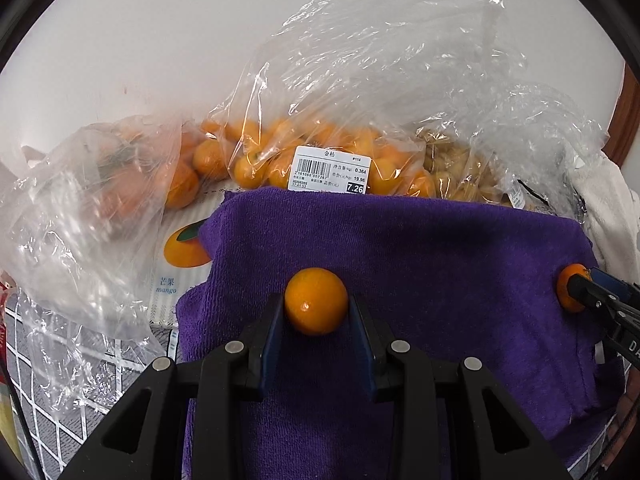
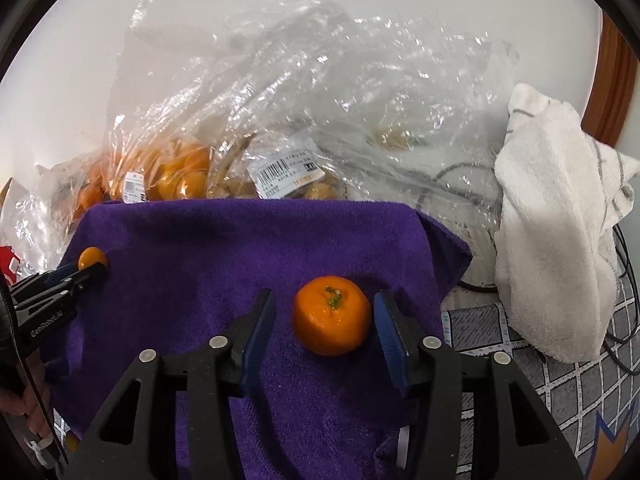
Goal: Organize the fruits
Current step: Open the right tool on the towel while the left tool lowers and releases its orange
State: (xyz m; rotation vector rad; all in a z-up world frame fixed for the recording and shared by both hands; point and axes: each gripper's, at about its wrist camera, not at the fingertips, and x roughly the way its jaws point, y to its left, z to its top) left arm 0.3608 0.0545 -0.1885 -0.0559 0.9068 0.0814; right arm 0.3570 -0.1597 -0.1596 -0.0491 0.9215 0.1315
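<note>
A small smooth orange kumquat [image 1: 316,301] sits between the fingers of my left gripper [image 1: 317,304], which touch both its sides over the purple towel [image 1: 420,256]. A mandarin with a green stem [image 2: 331,314] lies on the purple towel [image 2: 224,240] between the open fingers of my right gripper [image 2: 325,312], with gaps on both sides. The right gripper also shows at the right edge of the left wrist view [image 1: 576,292] by the mandarin [image 1: 566,292]. The left gripper [image 2: 90,266] with its kumquat [image 2: 92,258] shows at the left of the right wrist view.
Clear plastic bags of kumquats [image 1: 320,160] and of mandarins [image 1: 100,184] lie behind the towel, against a white wall. A bag of pale fruit [image 1: 460,172] lies to the right. A white towel [image 2: 560,220] is heaped at the right. A mango carton [image 1: 180,256] lies under the bags.
</note>
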